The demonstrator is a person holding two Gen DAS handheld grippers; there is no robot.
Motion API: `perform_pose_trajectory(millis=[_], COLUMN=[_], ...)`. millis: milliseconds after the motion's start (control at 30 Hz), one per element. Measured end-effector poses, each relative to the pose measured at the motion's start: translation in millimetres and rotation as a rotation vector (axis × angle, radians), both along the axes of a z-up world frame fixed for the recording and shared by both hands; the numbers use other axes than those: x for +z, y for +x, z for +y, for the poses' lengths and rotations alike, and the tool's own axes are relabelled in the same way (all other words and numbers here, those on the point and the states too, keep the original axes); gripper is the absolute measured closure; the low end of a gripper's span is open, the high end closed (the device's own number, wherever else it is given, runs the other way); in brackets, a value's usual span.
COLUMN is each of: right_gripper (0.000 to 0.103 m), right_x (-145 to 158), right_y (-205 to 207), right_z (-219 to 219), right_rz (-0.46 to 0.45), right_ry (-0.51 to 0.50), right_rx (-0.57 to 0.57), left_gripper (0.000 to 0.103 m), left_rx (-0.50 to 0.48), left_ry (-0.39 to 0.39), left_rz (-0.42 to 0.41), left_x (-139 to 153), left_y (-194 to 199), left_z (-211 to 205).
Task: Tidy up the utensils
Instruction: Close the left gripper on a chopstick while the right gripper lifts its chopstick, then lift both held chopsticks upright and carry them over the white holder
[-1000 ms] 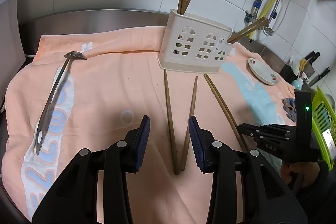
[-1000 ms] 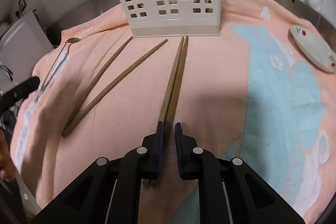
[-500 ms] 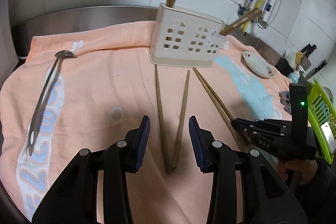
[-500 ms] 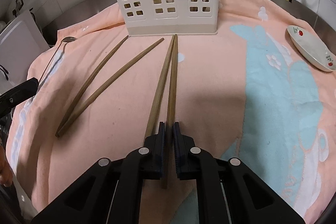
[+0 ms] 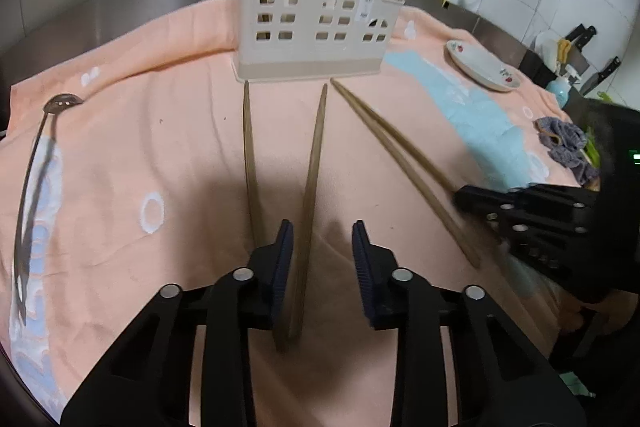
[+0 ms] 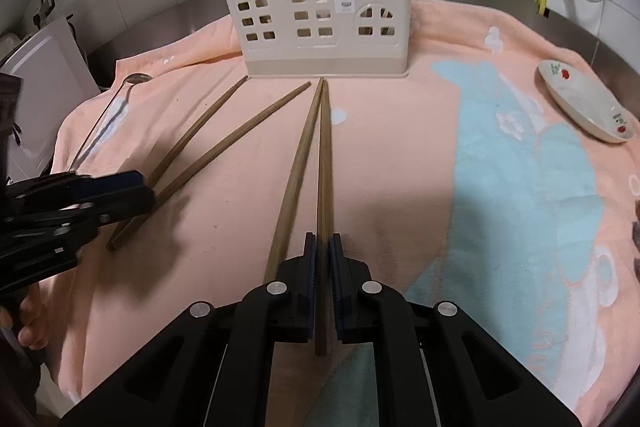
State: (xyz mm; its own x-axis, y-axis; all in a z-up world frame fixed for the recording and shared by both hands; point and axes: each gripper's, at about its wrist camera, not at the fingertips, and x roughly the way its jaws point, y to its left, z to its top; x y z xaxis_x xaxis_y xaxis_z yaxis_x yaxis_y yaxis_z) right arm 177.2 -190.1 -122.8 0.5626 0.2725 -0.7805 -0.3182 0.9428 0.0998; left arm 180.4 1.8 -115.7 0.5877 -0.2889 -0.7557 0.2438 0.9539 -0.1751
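Pick-up step. My left hand-held gripper (image 5: 322, 263), lower and nearer than 1 second ago, is closing around 1 chopstick (image 5: 310, 195) of the left pair, pads not yet pressing. My right hand-held gripper (image 6: 323, 269), then slightly ajar, now clamps the right chopstick (image 6: 325, 187). All lie on the towel (image 5: 120, 147) before the holder (image 6: 320, 19). Next: finish closing, lift, tips into holder.

Four loose chopsticks (image 6: 324, 163), one holder (image 6: 320, 23), one ladle (image 5: 34, 171), one dish (image 6: 580, 103).
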Motion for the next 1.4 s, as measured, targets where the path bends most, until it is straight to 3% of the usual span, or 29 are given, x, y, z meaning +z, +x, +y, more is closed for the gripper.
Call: perform_pose_trajectory(millis=[367,567,667,1000,1400], right_gripper=[0.096,0.096,0.096,0.096,0.096], right_x=[44,71,85,137,161], right_y=[-13,-17,-16,-10,-4], right_z=[-9,-12,-13,-23,-30], right_rz=[-0.142,-0.214,-0.235,-0.324,-0.345], right_ry=[0.002,0.012,0.030,0.056,0.067], right_rx=[0.015,0.023,0.030,0.052,0.063], left_gripper=[0.082,0.095,0.097,0.098,0.098], left_rx=[0.015,0.037,0.044,0.055,0.065], left_ry=[0.038,0.116,0.128,0.034,-0.028], left_rz=[0.030,0.004,-0.007,-0.137,-0.213], left_x=[-16,-16,-12,47,98], left_y=[12,9,8,-3,9], left_z=[-6,-13,-16,0,11])
